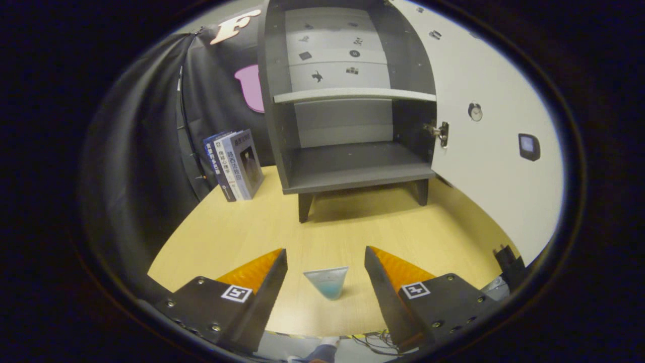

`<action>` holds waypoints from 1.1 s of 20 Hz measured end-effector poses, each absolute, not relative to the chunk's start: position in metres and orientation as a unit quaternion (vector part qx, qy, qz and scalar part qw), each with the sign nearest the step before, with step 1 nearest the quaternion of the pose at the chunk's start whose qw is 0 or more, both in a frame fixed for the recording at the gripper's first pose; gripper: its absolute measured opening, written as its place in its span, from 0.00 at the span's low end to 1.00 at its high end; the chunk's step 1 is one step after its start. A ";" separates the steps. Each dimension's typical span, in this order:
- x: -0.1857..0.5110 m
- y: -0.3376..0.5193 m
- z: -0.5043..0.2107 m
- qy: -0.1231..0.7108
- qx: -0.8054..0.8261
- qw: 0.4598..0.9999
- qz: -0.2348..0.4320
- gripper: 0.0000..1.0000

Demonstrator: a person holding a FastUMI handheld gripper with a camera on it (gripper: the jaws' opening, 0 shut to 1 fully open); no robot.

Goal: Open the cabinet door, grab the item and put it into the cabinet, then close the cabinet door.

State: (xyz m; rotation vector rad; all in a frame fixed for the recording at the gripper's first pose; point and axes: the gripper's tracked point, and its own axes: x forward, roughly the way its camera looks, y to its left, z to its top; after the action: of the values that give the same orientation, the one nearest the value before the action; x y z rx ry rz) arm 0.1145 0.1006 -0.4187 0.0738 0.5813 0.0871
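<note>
A small translucent triangular item (327,281), pale with a blue tint toward its lower tip, lies on the wooden table between my two fingers, touched by neither. My gripper (326,254) is open, fingers spread wide on either side of the item. Beyond the fingers stands a dark grey cabinet (352,166) on short legs, with one shelf (352,94) and both compartments bare. Its white door (494,141) is swung open to the right, hung on a metal hinge (441,132).
Three books (234,164) stand upright left of the cabinet, against the black booth cloth. The light wooden table (242,232) stretches between the fingers and the cabinet. A dark object (509,259) sits at the table's right edge under the open door.
</note>
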 end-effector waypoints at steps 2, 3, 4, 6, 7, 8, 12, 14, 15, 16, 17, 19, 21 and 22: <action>0.118 0.101 -0.437 0.299 0.041 0.952 0.046 0.92; 0.120 0.102 -0.446 0.302 0.041 0.951 0.046 0.92; 0.122 0.102 -0.453 0.306 0.039 0.950 0.046 0.92; 0.124 0.103 -0.467 0.315 0.038 0.947 0.047 0.92; 0.123 0.107 -0.471 0.318 0.040 0.946 0.055 0.92; 0.124 0.108 -0.474 0.318 0.039 0.946 0.056 0.88; 0.128 0.108 -0.479 0.317 0.015 0.946 0.061 0.60; 0.129 0.108 -0.474 0.319 0.012 0.945 0.069 0.58; 0.130 0.108 -0.470 0.318 0.015 0.945 0.075 0.56; 0.133 0.108 -0.464 0.313 0.016 0.947 0.075 0.56; 0.136 0.107 -0.457 0.308 0.015 0.948 0.077 0.56; 0.144 0.105 -0.439 0.298 0.015 0.951 0.078 0.56; 0.155 0.103 -0.410 0.280 0.019 0.956 0.079 0.56; 0.162 0.101 -0.394 0.270 0.020 0.960 0.078 0.56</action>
State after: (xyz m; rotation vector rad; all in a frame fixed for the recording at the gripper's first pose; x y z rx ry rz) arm 0.1618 0.1015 -0.3938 0.0396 0.5470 0.1583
